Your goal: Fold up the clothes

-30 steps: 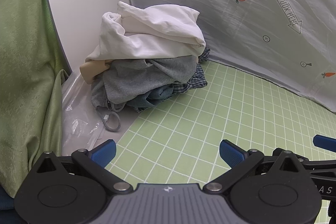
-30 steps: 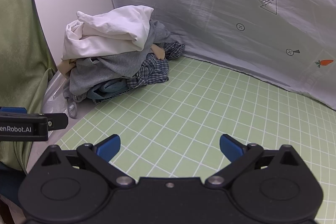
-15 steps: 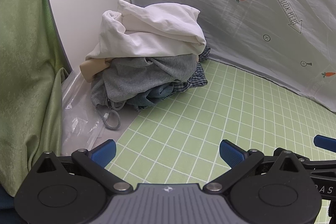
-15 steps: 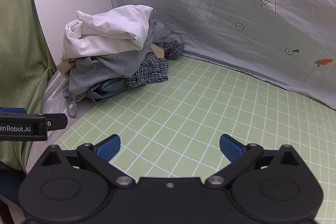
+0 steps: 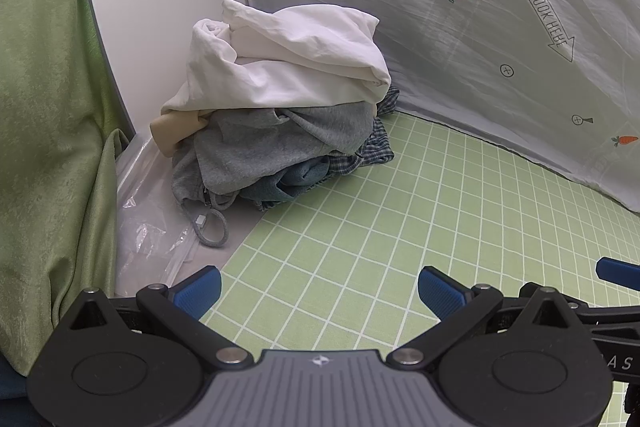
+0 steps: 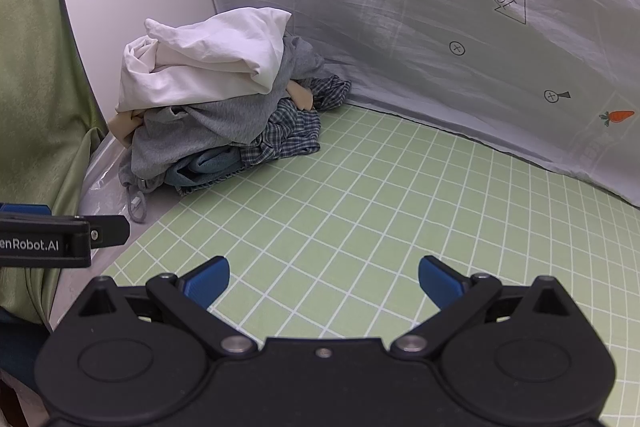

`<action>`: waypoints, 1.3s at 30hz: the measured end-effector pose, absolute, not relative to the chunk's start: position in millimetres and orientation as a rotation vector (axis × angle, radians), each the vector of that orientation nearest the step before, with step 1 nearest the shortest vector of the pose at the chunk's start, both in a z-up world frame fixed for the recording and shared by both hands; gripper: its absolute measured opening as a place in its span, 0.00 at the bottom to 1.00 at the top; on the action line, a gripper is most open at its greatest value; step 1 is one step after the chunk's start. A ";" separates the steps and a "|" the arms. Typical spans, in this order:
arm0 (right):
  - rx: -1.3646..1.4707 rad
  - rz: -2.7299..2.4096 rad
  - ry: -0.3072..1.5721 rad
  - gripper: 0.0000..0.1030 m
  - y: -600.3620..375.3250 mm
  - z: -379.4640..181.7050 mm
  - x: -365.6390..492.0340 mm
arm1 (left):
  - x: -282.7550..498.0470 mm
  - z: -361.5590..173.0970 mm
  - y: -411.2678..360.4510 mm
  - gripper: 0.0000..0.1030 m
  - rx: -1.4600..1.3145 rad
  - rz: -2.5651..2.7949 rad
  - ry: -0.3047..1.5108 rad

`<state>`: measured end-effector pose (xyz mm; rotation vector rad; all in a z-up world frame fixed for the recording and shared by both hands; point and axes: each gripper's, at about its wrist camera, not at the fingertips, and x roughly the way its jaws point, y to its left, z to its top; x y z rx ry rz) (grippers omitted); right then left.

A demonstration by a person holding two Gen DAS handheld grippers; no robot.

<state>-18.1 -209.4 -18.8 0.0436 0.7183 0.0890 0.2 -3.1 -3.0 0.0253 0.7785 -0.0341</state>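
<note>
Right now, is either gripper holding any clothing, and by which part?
Nothing is held. The left gripper and right gripper are open over the green mat, apart from the clothes pile.

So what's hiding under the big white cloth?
Under the white cloth lie a grey hoodie, a beige piece, a checked shirt and something blue at the bottom. Anything deeper in the pile is covered.

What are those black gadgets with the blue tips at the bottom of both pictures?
They are two hand-held grippers. The left gripper has a ribbed grey centre plate with a small emblem, black linkage arms with silver pivot pins, and blue fingertips. The right gripper is all black apart from its blue fingertips. White "enRobot.AI" lettering shows on the left one's side.
</note>
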 end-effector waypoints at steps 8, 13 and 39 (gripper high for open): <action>0.044 0.089 0.719 0.99 -208.7 -19.6 -18.4 | 1.7 -2.5 -1.4 1.00 0.027 -0.048 0.781; 0.043 0.089 0.719 0.99 -208.1 -19.5 -18.2 | 1.3 -2.4 -1.4 1.00 0.028 -0.055 0.781; -0.014 0.125 0.766 0.99 -190.2 -25.9 21.5 | 33.4 -12.3 15.2 1.00 -0.019 -0.043 0.867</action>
